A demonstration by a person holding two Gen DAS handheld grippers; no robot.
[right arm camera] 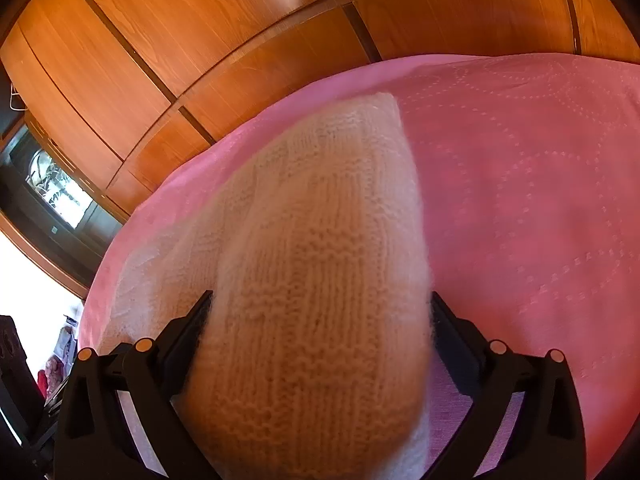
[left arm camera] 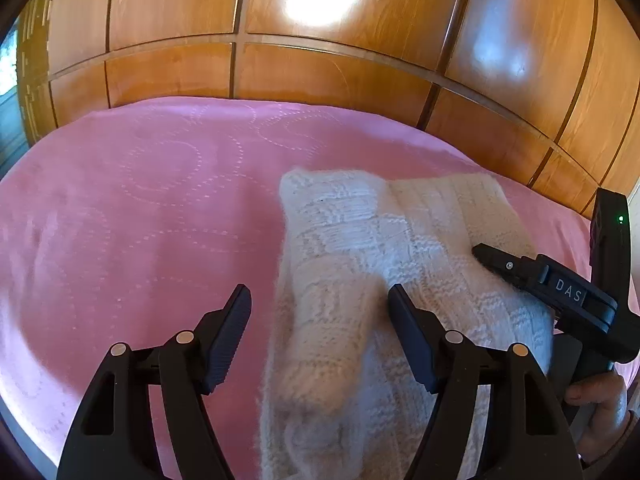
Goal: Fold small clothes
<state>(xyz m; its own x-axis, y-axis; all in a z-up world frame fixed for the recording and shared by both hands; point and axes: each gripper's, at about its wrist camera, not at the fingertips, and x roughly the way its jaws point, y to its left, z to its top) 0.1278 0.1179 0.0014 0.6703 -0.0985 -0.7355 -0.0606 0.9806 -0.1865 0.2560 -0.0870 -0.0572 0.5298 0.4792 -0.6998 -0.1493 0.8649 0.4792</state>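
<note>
A white knitted garment [left arm camera: 360, 248] lies partly folded on the pink bedspread [left arm camera: 140, 200]. My left gripper [left arm camera: 320, 312] hovers open over its near left edge. A rolled fold of the knit runs between the fingers, and the left finger [left arm camera: 234, 320] stands clear of it over the pink cover. My right gripper [right arm camera: 320, 308] has its jaws spread wide, with a thick bulge of the knit [right arm camera: 320, 260] filling the gap and brushing both fingers. In the left wrist view, one of the right gripper's fingers [left arm camera: 504, 266] rests on the garment's right side.
Glossy wooden wardrobe panels [left arm camera: 320, 60] rise right behind the bed. A person's hand [left arm camera: 600, 412] holds the right gripper's handle at the bed's right edge. A dark glass-fronted cabinet [right arm camera: 52, 196] stands beyond the bed's left side.
</note>
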